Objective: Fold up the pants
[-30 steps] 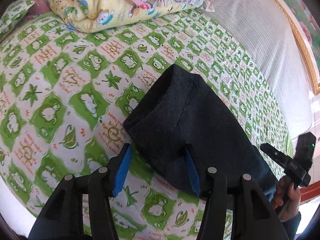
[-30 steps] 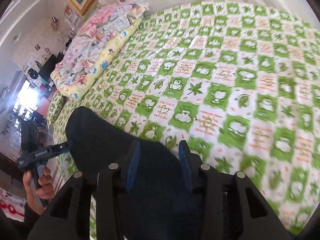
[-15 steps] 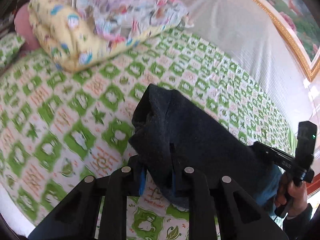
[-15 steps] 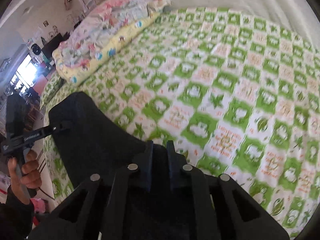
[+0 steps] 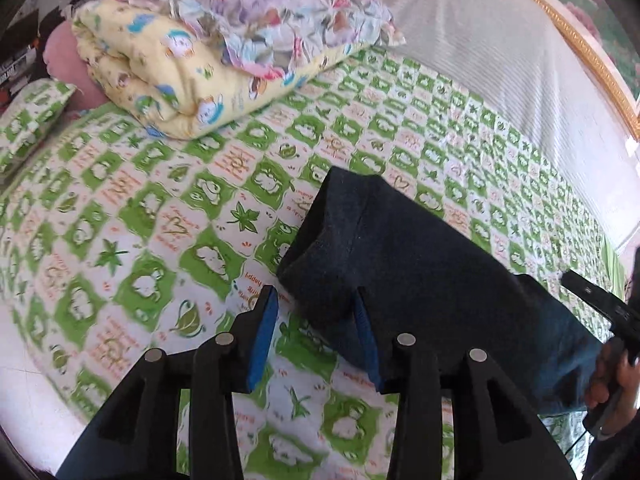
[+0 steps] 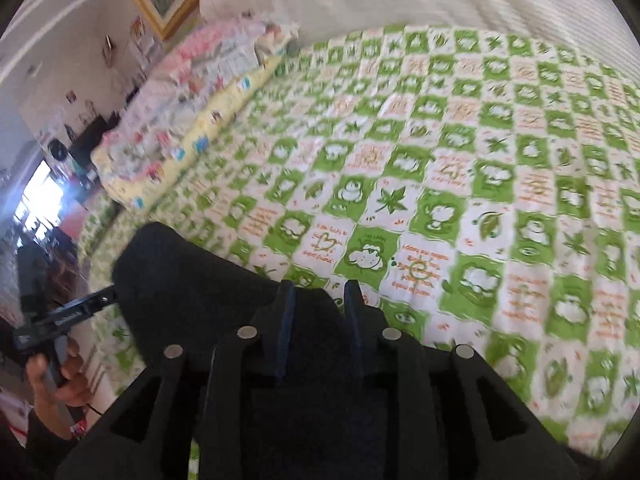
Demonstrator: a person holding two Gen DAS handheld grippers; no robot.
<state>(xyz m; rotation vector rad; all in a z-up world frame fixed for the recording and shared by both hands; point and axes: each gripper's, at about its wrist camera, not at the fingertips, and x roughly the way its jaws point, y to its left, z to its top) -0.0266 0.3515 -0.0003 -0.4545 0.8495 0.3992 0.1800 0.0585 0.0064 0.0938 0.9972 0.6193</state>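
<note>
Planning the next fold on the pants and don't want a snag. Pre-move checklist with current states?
1. Left gripper open: ok, jaws apart, one finger tucked at the edge of the pants.
2. Right gripper open: ok, jaws apart over dark cloth.
3. Cloth clear of both grippers: cannot tell, fabric shows in both gaps.
4. Pants resting on bedsheet: ok.
5. Fold edges aligned: cannot tell, near part hidden.
6. Bare sheet between pants and quilt: ok.
</note>
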